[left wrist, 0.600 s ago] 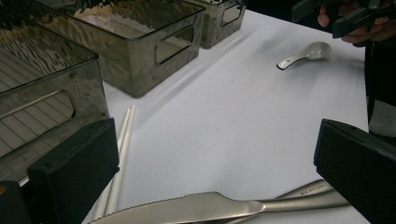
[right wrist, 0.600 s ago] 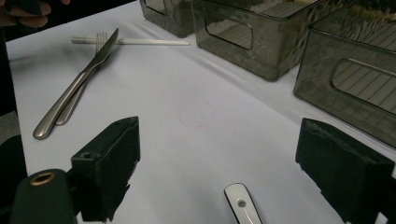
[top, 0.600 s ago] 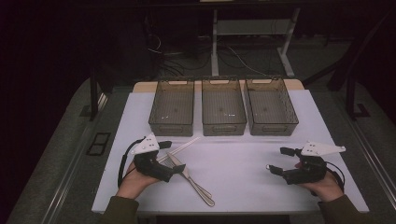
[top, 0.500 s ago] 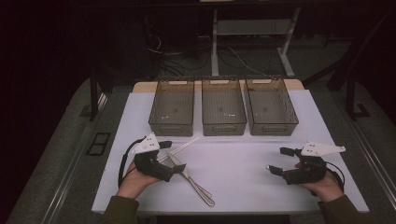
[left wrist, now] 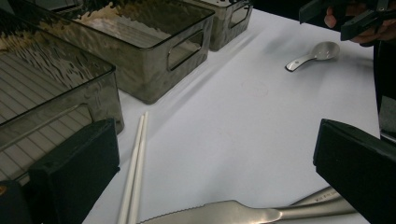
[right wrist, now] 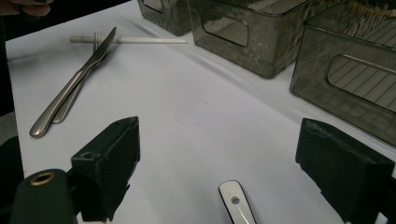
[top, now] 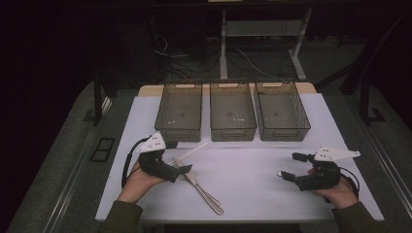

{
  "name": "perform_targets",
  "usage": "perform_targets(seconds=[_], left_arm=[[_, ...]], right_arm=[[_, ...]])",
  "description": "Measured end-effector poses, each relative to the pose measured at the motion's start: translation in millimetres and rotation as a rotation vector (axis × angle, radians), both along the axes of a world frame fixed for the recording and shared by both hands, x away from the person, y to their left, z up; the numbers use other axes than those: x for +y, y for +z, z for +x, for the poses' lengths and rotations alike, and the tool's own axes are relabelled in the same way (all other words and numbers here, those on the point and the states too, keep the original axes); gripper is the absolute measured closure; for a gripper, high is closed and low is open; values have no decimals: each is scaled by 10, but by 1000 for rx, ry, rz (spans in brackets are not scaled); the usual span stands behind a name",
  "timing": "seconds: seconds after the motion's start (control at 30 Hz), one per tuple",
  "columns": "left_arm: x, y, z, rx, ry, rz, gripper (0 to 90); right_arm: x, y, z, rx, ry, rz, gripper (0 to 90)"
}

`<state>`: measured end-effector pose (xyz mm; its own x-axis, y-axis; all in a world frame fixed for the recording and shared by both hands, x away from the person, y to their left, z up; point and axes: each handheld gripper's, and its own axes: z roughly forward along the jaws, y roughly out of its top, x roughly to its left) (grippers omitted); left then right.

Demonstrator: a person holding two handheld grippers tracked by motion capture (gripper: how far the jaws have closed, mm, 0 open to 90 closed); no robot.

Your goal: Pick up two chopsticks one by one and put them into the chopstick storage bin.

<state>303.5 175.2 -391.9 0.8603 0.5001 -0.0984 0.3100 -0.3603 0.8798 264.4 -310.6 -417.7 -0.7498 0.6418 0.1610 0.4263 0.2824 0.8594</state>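
Note:
My left gripper (top: pixel 177 157) rests open on the white table sheet, near its left side. In the left gripper view its black jaws (left wrist: pixel 217 182) stand wide over a pair of white chopsticks (left wrist: pixel 133 177) and a steel knife (left wrist: pixel 233 213), touching neither. The knife and a fork (top: pixel 201 187) lie together, slanting toward the front edge; the chopsticks (top: pixel 192 151) lie just behind them. At the right, my right gripper (top: pixel 290 166) is open too. In the right gripper view a white spoon's handle (right wrist: pixel 238 203) lies on the table between its jaws (right wrist: pixel 226 172), untouched. The spoon (left wrist: pixel 313 52) also appears in the left gripper view.
Three smoky transparent bins stand in a row at the back of the sheet: left (top: pixel 177 133), middle (top: pixel 232 133), right (top: pixel 283 133). All look empty. Bare white sheet (top: pixel 252 189) stretches between the two grippers. The floor around the table is dark.

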Motion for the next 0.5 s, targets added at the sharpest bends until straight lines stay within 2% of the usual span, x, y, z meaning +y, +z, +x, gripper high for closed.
perform_targets(seconds=[0.2, 0.5], left_arm=[[41, 12, 57, -1, -3, 5, 0], [177, 74, 243, -8, 10, 20, 0]], right_arm=[[12, 10, -10, -2, -7, 2, 136], [6, 22, -37, -4, -19, -1, 137]])
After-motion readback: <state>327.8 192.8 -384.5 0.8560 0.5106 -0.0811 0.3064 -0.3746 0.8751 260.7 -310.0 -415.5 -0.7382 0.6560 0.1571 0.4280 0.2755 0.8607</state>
